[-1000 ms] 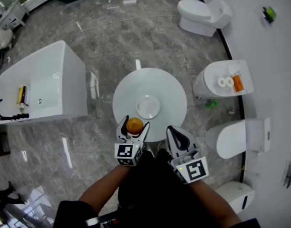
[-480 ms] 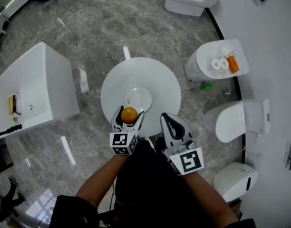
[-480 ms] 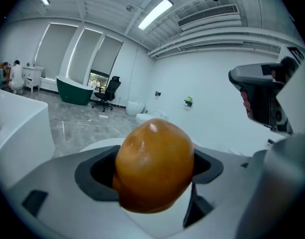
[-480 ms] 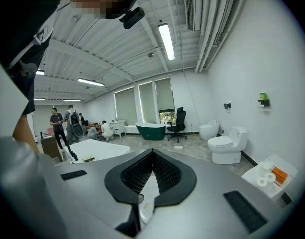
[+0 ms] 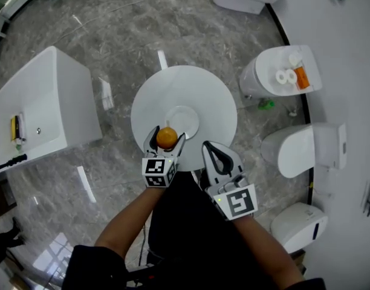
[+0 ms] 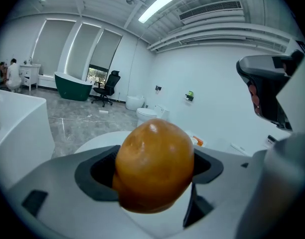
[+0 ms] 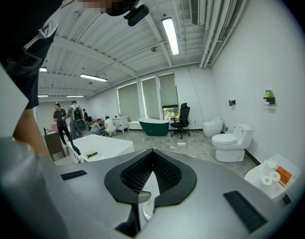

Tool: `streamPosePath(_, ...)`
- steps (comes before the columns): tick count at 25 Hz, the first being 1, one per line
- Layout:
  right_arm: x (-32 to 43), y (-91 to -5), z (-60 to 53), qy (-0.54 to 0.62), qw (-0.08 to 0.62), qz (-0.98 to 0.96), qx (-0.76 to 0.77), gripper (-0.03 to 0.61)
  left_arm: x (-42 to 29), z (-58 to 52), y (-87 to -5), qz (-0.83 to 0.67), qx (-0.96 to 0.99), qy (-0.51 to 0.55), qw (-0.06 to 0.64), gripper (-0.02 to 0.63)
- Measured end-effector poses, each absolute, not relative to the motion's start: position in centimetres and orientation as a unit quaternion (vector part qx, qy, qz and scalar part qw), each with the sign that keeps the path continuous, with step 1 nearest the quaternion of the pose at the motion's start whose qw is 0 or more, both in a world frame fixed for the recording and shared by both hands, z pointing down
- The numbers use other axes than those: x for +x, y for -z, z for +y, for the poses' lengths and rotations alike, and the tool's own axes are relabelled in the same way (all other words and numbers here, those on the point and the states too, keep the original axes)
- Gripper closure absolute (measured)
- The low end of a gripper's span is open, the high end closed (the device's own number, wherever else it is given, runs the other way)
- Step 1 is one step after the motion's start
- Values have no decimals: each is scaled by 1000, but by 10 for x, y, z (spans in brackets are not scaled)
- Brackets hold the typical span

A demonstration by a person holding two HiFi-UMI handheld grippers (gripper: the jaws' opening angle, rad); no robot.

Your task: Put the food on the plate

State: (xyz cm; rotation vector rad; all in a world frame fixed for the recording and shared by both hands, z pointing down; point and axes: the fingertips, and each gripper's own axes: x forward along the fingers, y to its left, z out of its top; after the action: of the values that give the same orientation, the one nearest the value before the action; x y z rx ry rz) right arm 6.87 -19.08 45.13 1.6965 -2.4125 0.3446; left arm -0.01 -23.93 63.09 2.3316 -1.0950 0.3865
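Over the near side of the round table (image 5: 215, 101), from the head view, the left gripper (image 5: 166, 136) is clamping the orange food (image 5: 167, 139), which is sitting between its jaws at the near rim of the plate (image 5: 188, 118) lying at the table's centre. The right gripper (image 5: 210, 151) is hovering above the table's near edge, just beside the left one.

From the left gripper view, both jaws are pressing against the rounded food (image 6: 153, 164), with the table (image 6: 90, 142) showing beyond.

From the right gripper view, the right gripper (image 7: 151, 173) is gripping nothing, its jaws meeting at the tips.
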Motion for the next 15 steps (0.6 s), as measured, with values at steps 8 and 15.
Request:
streamPosePath(8,71,-465,-189,-124,91,-808,568,574,-15,-257,-655,-440,837,-149,290,224)
streamPosePath(15,71,-468,-178,-135,91,-805,571,574,-8,-260,-666,-431,846,-171,264,224)
